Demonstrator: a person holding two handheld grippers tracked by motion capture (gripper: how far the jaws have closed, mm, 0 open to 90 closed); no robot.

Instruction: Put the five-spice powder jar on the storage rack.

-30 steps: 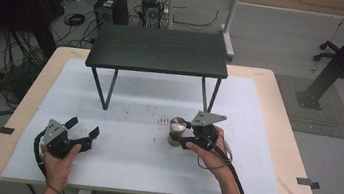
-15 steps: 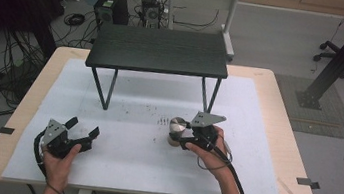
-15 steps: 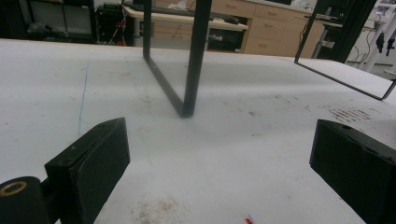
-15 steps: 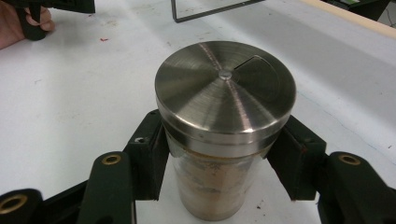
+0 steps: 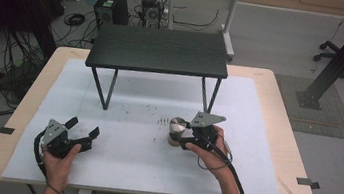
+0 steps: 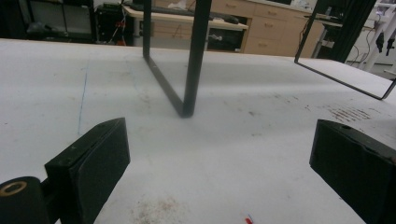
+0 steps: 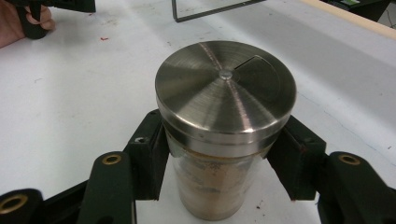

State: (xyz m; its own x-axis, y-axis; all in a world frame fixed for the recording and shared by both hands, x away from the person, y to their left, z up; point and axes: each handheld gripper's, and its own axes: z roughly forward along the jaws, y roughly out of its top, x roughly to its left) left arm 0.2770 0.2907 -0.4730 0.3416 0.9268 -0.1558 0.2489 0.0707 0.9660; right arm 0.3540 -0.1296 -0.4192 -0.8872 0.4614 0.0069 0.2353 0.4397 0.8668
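Note:
A glass jar (image 5: 176, 126) with a brushed steel lid and brownish contents stands upright on the white mat, right of centre. My right gripper (image 5: 178, 134) is shut on it, one jaw on each side just under the lid. In the right gripper view the jar (image 7: 225, 93) rises between the pads of my right gripper (image 7: 219, 163). My left gripper (image 5: 84, 128) rests low over the mat at the front left, open and holding nothing. The left gripper view shows bare mat across the wide gap of my left gripper (image 6: 219, 172).
A small black table (image 5: 158, 50) on thin metal legs (image 6: 196, 56) stands at the back of the white mat (image 5: 126, 161). The wooden tabletop's edge (image 5: 298, 159) frames the mat. Dark specks (image 5: 162, 121) lie just left of the jar.

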